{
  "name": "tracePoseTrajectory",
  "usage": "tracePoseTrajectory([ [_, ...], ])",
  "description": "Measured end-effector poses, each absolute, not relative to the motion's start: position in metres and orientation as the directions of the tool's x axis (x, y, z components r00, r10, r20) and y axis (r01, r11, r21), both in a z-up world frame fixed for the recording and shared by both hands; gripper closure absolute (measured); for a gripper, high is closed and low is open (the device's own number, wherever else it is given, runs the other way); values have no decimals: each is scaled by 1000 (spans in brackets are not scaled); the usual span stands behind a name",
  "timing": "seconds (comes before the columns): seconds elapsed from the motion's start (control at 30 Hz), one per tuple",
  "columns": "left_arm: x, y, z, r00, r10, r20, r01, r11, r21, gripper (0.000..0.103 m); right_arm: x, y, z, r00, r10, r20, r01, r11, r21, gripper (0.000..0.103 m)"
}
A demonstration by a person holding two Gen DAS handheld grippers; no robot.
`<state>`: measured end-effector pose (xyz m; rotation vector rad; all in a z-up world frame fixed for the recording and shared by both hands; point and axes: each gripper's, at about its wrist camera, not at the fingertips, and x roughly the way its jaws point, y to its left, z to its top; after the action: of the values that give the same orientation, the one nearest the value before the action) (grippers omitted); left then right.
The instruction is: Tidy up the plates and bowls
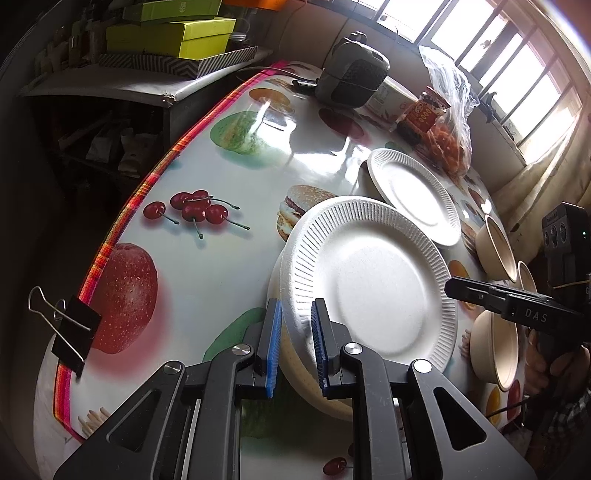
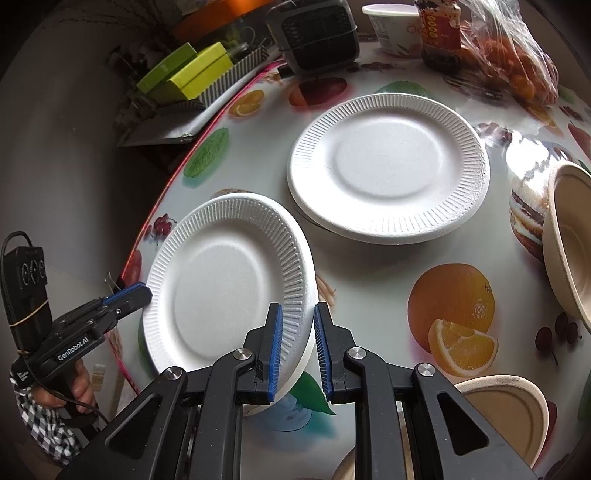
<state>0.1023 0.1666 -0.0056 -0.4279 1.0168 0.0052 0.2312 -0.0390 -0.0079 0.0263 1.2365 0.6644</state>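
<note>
A white paper plate (image 1: 373, 284) sits tilted on top of a beige bowl (image 1: 317, 384). It also shows in the right wrist view (image 2: 218, 280). My left gripper (image 1: 295, 347) straddles its near rim, jaws partly open around the rim. My right gripper (image 2: 298, 350) straddles the opposite rim, jaws slightly apart. A second white plate (image 1: 413, 195), also seen from the right wrist (image 2: 388, 166), lies farther back on another dish. Beige bowls (image 1: 496, 243) (image 2: 570, 240) stand at the right.
The table (image 1: 229, 273) has a fruit-print cloth with a striped edge and a binder clip (image 1: 70, 325). At the back stand a black speaker (image 1: 351, 70), a jar (image 1: 424, 110), a bag of oranges (image 1: 454, 144) and green boxes (image 1: 173, 33).
</note>
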Motion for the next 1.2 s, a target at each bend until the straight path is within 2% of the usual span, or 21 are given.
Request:
tracePoseTrajectory([
  [1.2, 98, 166, -14, 513, -181, -839, -214, 920, -329, 86, 227, -33, -17, 155, 458, -875, -468, 814, 344, 83],
])
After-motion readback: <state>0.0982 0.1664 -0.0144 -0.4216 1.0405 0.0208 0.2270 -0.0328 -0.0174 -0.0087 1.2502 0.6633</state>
